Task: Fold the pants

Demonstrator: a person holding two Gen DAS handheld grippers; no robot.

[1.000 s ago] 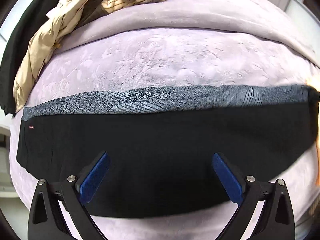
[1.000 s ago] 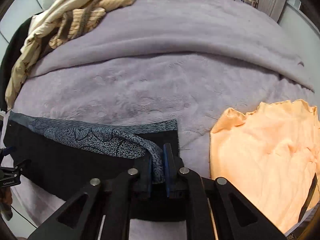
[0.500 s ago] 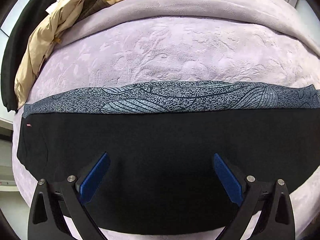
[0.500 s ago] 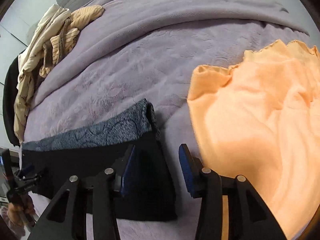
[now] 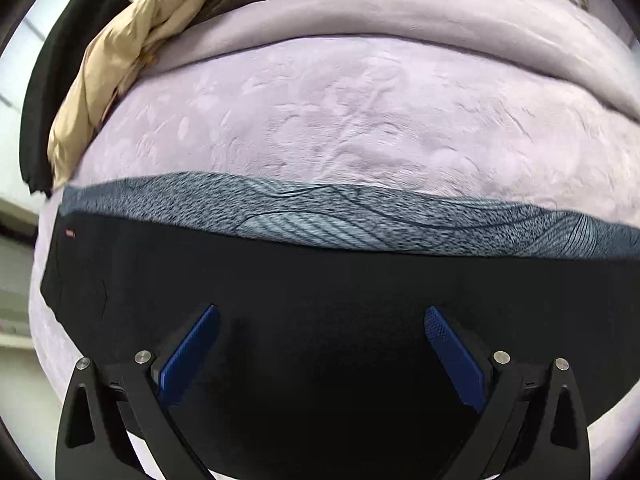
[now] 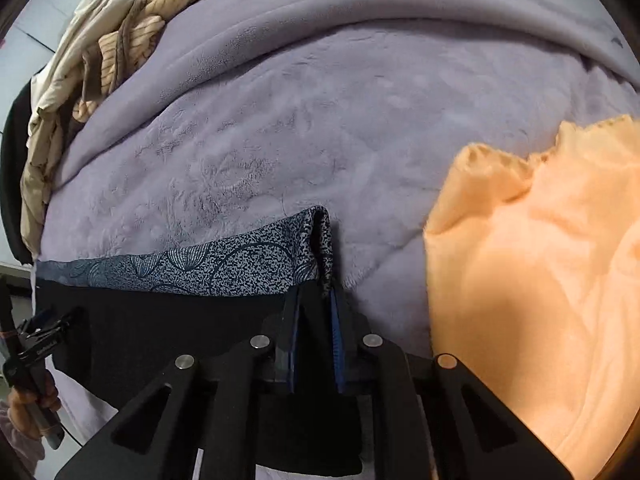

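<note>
The pants (image 5: pixel 320 292) lie flat across a lilac blanket, black with a grey patterned strip along the far edge. My left gripper (image 5: pixel 322 320) hovers over the black cloth, wide open and empty. In the right wrist view the pants (image 6: pixel 168 316) end at a folded patterned corner. My right gripper (image 6: pixel 314 300) is shut on that right end of the pants. The left gripper (image 6: pixel 44 340) shows at the far left of that view, held in a hand.
A lilac blanket (image 5: pixel 340 120) covers the bed, with a thick fold behind. An orange cloth (image 6: pixel 540 280) lies to the right of the pants. A pile of beige and striped clothes (image 6: pixel 100 60) sits at the back left, also in the left wrist view (image 5: pixel 120 52).
My right gripper opened half a second ago and has now closed again on the pants' right end. My left gripper stayed open and shifted slightly over the black cloth.
</note>
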